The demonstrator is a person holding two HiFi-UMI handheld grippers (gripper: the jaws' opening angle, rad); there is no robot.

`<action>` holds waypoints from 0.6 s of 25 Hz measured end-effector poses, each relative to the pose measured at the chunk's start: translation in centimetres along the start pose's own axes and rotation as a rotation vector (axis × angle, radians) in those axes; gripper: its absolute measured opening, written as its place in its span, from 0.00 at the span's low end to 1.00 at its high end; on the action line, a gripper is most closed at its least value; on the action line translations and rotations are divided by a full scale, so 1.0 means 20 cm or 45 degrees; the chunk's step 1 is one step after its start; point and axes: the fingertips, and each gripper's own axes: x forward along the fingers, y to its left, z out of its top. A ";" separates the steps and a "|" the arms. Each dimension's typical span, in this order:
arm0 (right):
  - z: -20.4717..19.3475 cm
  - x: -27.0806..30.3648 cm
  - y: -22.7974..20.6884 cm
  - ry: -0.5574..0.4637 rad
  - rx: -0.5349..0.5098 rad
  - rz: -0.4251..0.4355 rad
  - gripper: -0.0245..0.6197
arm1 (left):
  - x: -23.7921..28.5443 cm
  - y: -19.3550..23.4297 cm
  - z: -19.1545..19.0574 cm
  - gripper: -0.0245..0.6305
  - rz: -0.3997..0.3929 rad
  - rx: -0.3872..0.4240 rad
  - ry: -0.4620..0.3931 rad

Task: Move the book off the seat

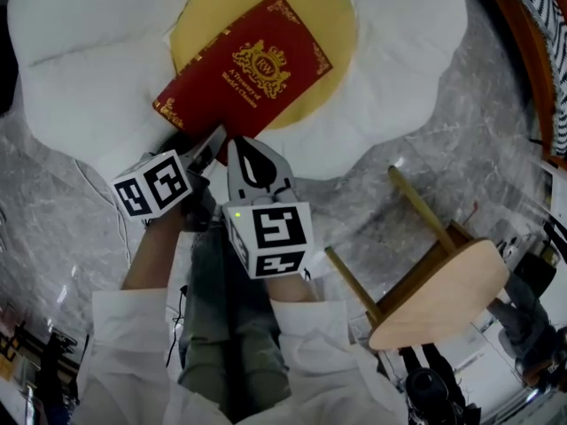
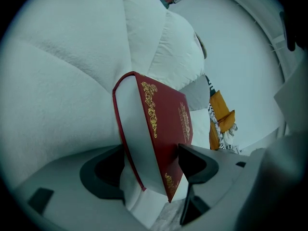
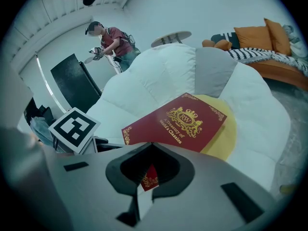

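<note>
Spread wide, the left gripper (image 2: 151, 160) has the near corner of the red hardback book (image 1: 248, 65) between its jaws. Whether either pad presses a cover is hard to judge; it looks like a loose straddle. Just beside it, the right gripper (image 3: 151, 146) has its jaw tips closed together at the book's near edge, gripping nothing that shows.

The book lies face up on the round yellow centre (image 1: 335, 11) of a white, plush, lobed seat cushion (image 1: 80, 69). In the head view its long axis runs from lower left to upper right, with the foot edge toward the grippers. Gold ornament trims the cover's corners and crest.

To the right, well apart on the grey marbled floor (image 1: 53, 193), a round-topped wooden stool (image 1: 438, 295) lies tipped over.
</note>
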 end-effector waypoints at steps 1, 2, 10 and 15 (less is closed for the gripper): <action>0.00 0.00 0.00 0.000 0.000 0.001 0.06 | 0.00 0.00 0.00 0.54 -0.004 0.002 -0.002; 0.00 0.00 0.00 -0.002 0.001 0.001 0.06 | 0.00 0.00 0.00 0.54 -0.006 0.005 -0.003; -0.01 0.01 0.00 -0.005 0.034 0.004 0.06 | 0.02 0.00 0.00 0.56 -0.019 0.003 0.001; -0.02 0.00 0.00 -0.008 0.045 0.005 0.06 | 0.01 -0.01 0.01 0.56 -0.065 -0.044 -0.007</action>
